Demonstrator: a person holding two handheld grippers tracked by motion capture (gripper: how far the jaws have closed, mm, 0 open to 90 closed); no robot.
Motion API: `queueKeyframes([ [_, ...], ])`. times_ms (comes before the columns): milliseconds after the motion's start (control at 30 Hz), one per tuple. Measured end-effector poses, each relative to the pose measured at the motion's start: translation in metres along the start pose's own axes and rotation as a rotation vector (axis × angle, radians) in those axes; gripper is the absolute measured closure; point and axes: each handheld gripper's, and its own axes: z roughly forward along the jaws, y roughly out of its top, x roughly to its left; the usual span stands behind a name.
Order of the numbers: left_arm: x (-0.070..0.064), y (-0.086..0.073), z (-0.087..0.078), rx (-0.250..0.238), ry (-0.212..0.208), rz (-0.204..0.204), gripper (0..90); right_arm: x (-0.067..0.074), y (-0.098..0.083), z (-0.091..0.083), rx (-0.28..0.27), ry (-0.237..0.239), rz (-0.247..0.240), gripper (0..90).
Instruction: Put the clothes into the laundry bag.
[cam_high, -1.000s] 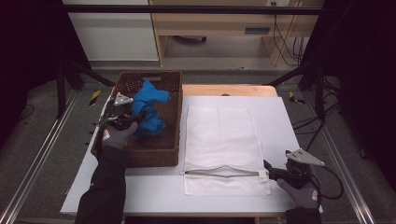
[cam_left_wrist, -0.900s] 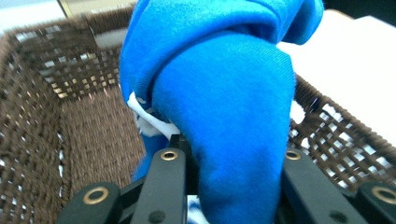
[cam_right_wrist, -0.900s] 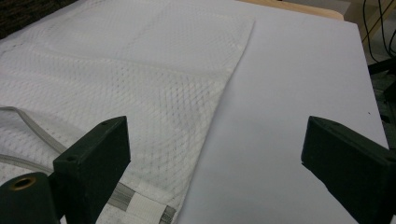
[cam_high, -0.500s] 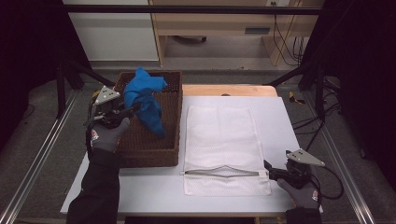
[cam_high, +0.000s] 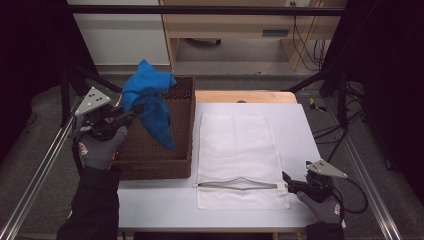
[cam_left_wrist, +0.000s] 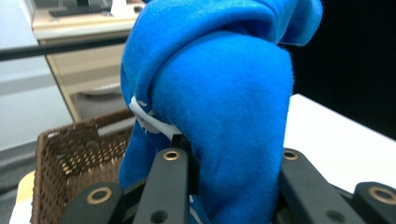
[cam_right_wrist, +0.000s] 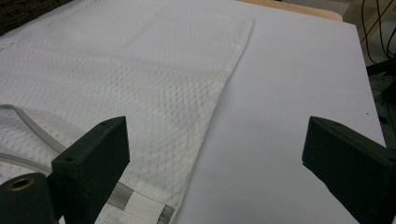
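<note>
Bright blue soft knit cloth garment (cam_high: 149, 102) is up in the air above the brown woven wicker basket (cam_high: 181, 131), bunched in the left gripper (cam_high: 131, 110), its tail hanging down toward the basket interior. In the left gripper view the black jaws are pinched on a thick fold of the blue fabric (cam_left_wrist: 219, 140), closed most of the way, with a bit of white print or label showing at the pinch. Judging by the drape: light, limp, no stiffness, not fragile; it'll swing and trail, and a thin pinch could slip, so grab a bunched wad near the middle as now. Right gripper (cam_high: 294, 185) sits low at the near right corner of the flat white mesh zip laundry bag (cam_high: 235, 145) on the white table (cam_high: 295, 125), jaws wide apart, holding nothing.
</note>
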Motion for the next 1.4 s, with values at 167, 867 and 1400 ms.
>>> queueKeyframes([
  [167, -0.005, 0.009, -0.008, -0.032, -0.005, 0.005, 74.6, 0.0, 0.0, 0.0, 0.001, 0.001, 0.004, 7.8],
  [867, -0.047, 0.046, -0.026, -0.1, -0.08, 0.044, 74.5, 0.0, 0.0, -0.001, -0.006, 0.003, 0.003, 7.6],
  [1400, -0.099, 0.062, -0.005, -0.122, -0.181, 0.098, 74.5, -0.001, 0.001, -0.006, -0.028, 0.008, -0.01, 4.6],
])
